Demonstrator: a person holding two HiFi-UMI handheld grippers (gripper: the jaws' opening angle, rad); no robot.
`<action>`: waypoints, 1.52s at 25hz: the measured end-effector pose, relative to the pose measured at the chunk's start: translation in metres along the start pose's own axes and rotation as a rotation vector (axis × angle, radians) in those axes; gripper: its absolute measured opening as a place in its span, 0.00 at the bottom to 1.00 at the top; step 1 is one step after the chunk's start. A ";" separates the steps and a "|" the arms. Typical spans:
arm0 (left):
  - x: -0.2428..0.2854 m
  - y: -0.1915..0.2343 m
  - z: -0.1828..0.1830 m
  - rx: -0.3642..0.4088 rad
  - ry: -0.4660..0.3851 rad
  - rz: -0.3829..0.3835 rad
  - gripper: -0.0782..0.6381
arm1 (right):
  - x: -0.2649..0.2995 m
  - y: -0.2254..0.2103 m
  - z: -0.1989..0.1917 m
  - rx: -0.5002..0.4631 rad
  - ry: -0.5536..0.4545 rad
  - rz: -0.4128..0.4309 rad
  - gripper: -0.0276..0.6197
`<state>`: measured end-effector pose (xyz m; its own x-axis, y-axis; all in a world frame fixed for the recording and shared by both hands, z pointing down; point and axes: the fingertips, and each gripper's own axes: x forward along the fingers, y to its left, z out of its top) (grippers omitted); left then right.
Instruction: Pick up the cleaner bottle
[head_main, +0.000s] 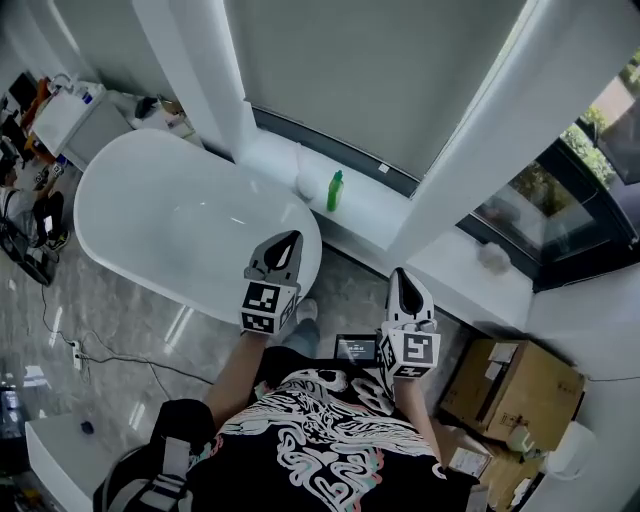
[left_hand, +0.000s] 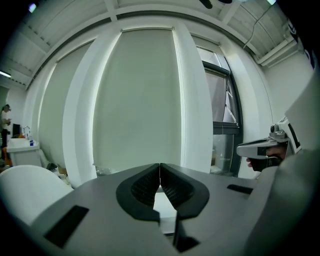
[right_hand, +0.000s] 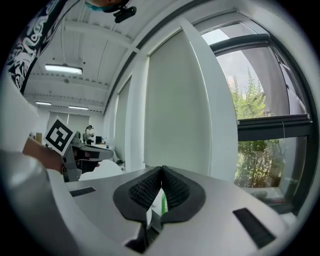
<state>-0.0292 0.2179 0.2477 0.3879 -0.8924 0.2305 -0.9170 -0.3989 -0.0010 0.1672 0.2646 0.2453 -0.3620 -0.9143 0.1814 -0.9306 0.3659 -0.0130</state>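
A green cleaner bottle (head_main: 335, 190) stands upright on the white window ledge (head_main: 380, 215) behind the bathtub. My left gripper (head_main: 291, 240) is held over the near end of the tub, jaws shut with nothing between them, short of the bottle and a little to its left. My right gripper (head_main: 399, 277) is further right, above the floor by the ledge, also shut and empty. In the right gripper view a sliver of the green bottle (right_hand: 163, 204) shows through the gap below the closed tips (right_hand: 161, 170). The left gripper view shows its tips (left_hand: 159, 165) closed against the blind.
A white oval bathtub (head_main: 130, 205) fills the left. White pillars (head_main: 500, 130) flank the blind-covered window. A white cloth-like lump (head_main: 308, 183) lies left of the bottle. Cardboard boxes (head_main: 515, 385) sit at the lower right; a cable (head_main: 110, 360) runs across the grey floor.
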 end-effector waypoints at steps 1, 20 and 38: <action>0.009 0.008 0.002 0.003 0.002 -0.002 0.13 | 0.013 -0.001 0.002 0.000 0.004 -0.004 0.09; 0.132 0.125 0.017 0.008 0.032 -0.050 0.13 | 0.184 -0.001 0.030 -0.007 0.055 -0.056 0.09; 0.203 0.147 0.017 -0.018 0.043 -0.057 0.13 | 0.247 -0.027 0.034 0.001 0.081 -0.050 0.09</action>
<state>-0.0833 -0.0251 0.2781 0.4352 -0.8584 0.2717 -0.8954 -0.4443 0.0307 0.1010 0.0233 0.2569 -0.3100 -0.9143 0.2606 -0.9473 0.3204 -0.0027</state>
